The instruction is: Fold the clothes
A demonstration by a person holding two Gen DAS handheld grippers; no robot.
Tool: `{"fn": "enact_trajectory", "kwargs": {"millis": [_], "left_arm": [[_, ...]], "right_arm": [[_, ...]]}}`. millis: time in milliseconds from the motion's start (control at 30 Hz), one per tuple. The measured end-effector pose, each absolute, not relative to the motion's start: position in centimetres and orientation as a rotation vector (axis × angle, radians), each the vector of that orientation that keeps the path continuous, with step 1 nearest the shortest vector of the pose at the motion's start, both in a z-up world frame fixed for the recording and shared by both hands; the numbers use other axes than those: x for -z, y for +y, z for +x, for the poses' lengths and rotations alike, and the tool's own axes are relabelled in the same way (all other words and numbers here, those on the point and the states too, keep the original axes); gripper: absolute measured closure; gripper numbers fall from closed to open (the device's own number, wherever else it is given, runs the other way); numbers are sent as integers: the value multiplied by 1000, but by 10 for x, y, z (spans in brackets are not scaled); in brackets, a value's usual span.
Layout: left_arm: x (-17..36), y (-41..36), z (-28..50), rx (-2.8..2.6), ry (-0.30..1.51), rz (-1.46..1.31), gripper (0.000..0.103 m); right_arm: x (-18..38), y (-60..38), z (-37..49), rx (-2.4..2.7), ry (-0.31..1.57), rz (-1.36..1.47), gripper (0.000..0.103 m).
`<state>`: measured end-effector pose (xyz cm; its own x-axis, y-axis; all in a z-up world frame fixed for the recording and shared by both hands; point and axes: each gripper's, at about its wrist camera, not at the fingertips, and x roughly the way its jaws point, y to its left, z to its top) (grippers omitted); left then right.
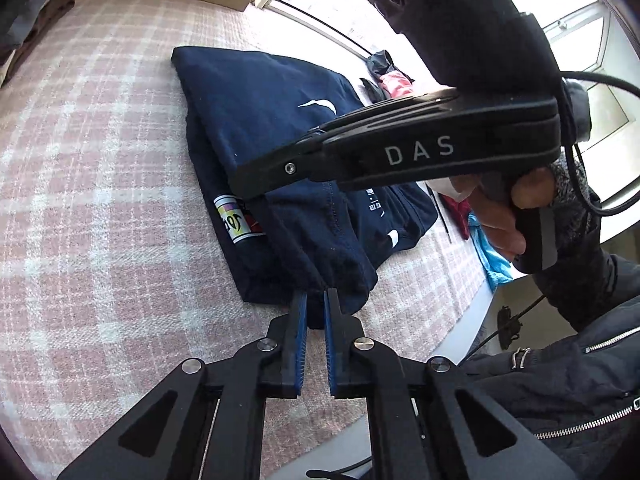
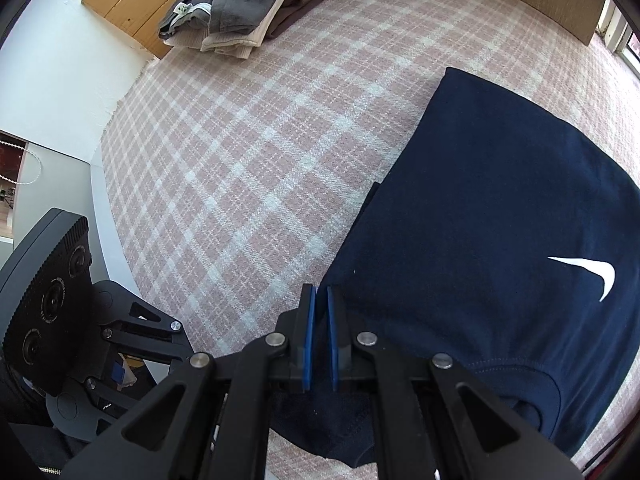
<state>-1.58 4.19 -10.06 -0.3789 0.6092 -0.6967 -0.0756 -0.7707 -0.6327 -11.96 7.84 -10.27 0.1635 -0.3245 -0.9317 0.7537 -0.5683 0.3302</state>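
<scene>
Jaws on both grippers nearly closed: left gripper (image 1: 315,300) pinches a bunched fold of the navy garment (image 1: 256,120) at its near edge, cloth visibly pulled up into the tips. Right gripper (image 2: 322,294) also narrow, pads close together over the same navy garment (image 2: 500,200); fabric sits under and around the tips but whether any is caught between them I cannot tell. Garment lies partly folded on the pink checked bedcover (image 1: 100,160), white swoosh facing up, a coloured label (image 1: 236,220) showing at one edge. Pile of folded clothes (image 2: 248,4) sits well apart near the wooden headboard (image 2: 132,0). More loose clothes (image 1: 394,80) by the window side. Handling judgement: soft, limp, light, thickish knit, likely sweatshirt weight; sags from any pinch, won't hold shape, not slippery, not fragile. Best taken at hems or corners, both layers together, two spread points so the fold edge stays straight
</scene>
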Motion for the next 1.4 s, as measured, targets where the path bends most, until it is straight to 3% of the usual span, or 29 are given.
{"fn": "enact_trajectory", "kwargs": {"millis": [100, 267, 400, 567, 733, 767, 800, 867, 933, 1000, 1233, 1400], "left_arm": [[121, 42, -18, -2166, -782, -1484, 96], [120, 40, -20, -2175, -797, -1519, 94], [97, 29, -11, -2224, -756, -1503, 94], [78, 49, -48, -2280, -560, -1446, 94], [102, 74, -97, -2193, -466, -1482, 94], [115, 77, -104, -2179, -442, -1534, 94], [121, 77, -107, -2177, -449, -1550, 100], [114, 67, -109, -2183, -481, -1553, 100], [97, 58, -111, -2226, -473, -1537, 93], [83, 50, -119, -2275, -466, -1511, 85], [76, 33, -189, -2392, -520, -1423, 84], [87, 23, -217, -2402, -546, -1468, 84]], "right_arm": [[104, 76, -125, 1525, 347, 1569, 96], [60, 132, -151, 1565, 136, 1488, 89], [46, 217, -181, 1819, 167, 1431, 89], [87, 322, -212, 2001, 239, 1536, 89], [142, 339, -201, 1992, 236, 1597, 88], [139, 342, -199, 1990, 226, 1571, 88], [137, 344, -201, 1954, 217, 1589, 88], [126, 352, -208, 1951, 181, 1553, 88], [111, 360, -223, 2005, 142, 1474, 86], [99, 361, -245, 2069, 118, 1395, 76], [91, 336, -333, 2107, 102, 1377, 73], [118, 331, -380, 2016, -27, 1447, 73]]}}
